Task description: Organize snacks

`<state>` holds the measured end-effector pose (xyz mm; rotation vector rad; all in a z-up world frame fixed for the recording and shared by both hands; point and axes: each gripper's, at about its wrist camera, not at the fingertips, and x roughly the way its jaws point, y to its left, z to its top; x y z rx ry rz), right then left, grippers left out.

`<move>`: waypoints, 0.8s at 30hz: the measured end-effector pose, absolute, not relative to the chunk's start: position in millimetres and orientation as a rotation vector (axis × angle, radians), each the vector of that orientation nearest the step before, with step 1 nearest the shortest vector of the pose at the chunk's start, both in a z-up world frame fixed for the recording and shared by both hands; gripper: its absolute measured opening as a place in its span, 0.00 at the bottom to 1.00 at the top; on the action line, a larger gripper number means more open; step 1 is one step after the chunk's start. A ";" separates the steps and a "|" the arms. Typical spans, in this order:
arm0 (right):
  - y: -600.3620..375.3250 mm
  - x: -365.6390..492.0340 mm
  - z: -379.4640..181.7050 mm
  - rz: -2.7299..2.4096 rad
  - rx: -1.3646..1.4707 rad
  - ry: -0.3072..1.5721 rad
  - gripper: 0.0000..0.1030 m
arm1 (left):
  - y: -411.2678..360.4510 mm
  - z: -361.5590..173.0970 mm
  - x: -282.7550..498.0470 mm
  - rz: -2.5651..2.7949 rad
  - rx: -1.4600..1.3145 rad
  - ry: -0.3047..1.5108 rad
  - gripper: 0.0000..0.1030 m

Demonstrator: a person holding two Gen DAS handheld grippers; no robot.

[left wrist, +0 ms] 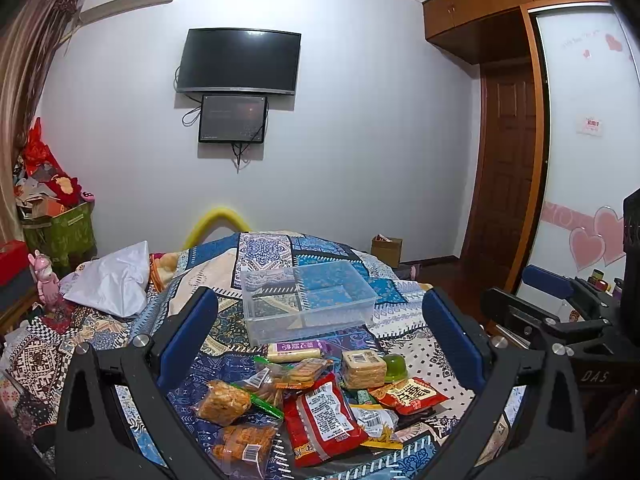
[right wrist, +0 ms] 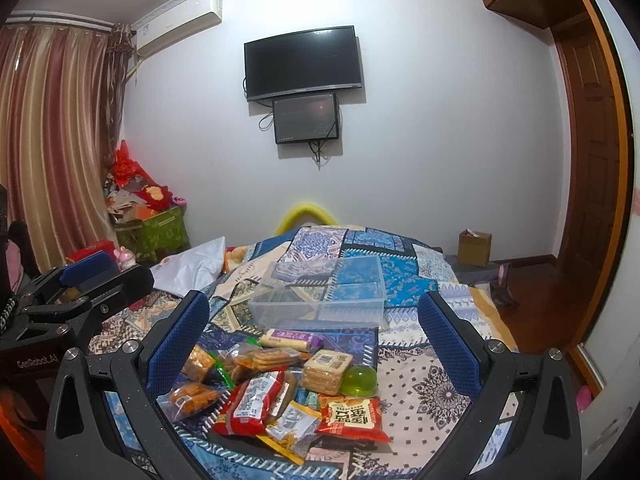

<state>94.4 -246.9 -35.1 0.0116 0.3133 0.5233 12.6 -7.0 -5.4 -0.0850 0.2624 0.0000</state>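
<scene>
Left wrist view: we've got both grippers, left [left wrist: 316, 344] and right [right wrist: 314, 340], jaws spread wide and holding nothing. Snacks [left wrist: 316, 400] piled lower centre on the bed, empty bin [left wrist: 308, 300] just behind. Slippery overlapping wrappers, so we'd probably grab two.

A clear plastic bin [left wrist: 308, 300] sits empty and upright on the patchwork bedspread, at the far side of the snacks. Just near of it lies a loose pile of snacks [left wrist: 316, 404] — red packets, cracker stacks, orange puffed squares, a long pale bar, a green jelly cup [left wrist: 395, 367] at the right.
</scene>
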 end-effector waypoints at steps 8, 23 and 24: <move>-247.0 95.5 -36.2 0.522 0.009 0.315 1.00 | -7.0 -5.4 12.9 -0.001 -0.085 0.263 1.00; -245.9 98.5 -40.1 0.531 0.017 0.323 1.00 | -4.4 -7.8 15.5 0.013 -0.087 0.278 1.00; -245.8 99.6 -41.2 0.530 0.016 0.327 1.00 | -3.4 -8.9 16.5 0.015 -0.085 0.284 1.00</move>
